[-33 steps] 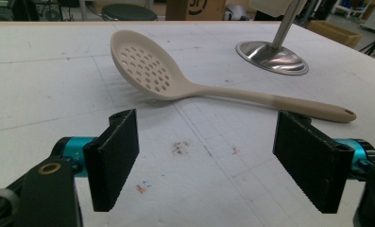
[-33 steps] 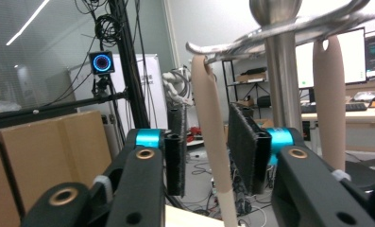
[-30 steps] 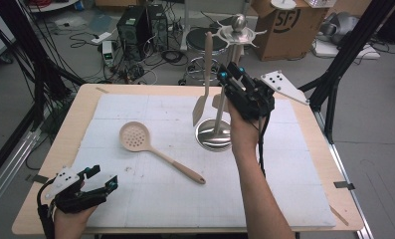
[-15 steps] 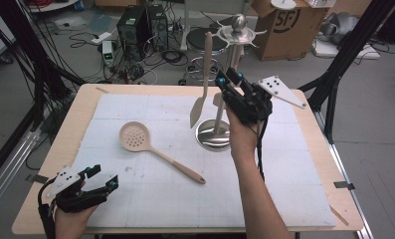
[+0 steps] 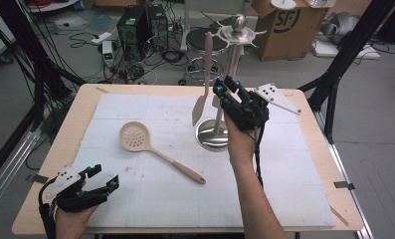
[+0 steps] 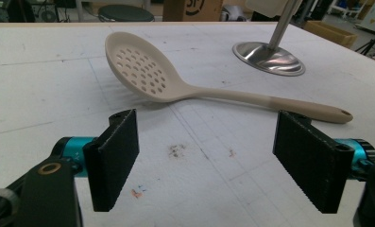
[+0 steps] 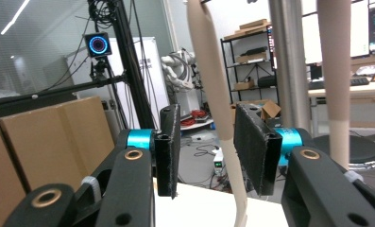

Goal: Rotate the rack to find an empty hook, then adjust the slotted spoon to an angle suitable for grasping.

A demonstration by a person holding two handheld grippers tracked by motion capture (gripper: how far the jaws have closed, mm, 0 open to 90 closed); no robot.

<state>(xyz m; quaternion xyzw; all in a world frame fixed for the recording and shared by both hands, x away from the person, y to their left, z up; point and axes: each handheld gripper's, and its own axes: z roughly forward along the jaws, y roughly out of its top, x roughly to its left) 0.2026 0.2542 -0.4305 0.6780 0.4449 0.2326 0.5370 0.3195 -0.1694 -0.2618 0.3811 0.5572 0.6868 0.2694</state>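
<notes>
cardboard box (image 5: 284, 27), round stool (image 5: 201, 42), computer tower (image 5: 134, 25)

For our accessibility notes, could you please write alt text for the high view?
A person's right gripper is raised beside a beige spatula hanging from a steel utensil stand on a white-matted table. A beige slotted spoon lies flat left of the stand, and the left gripper rests open near the table's front-left corner.
</notes>
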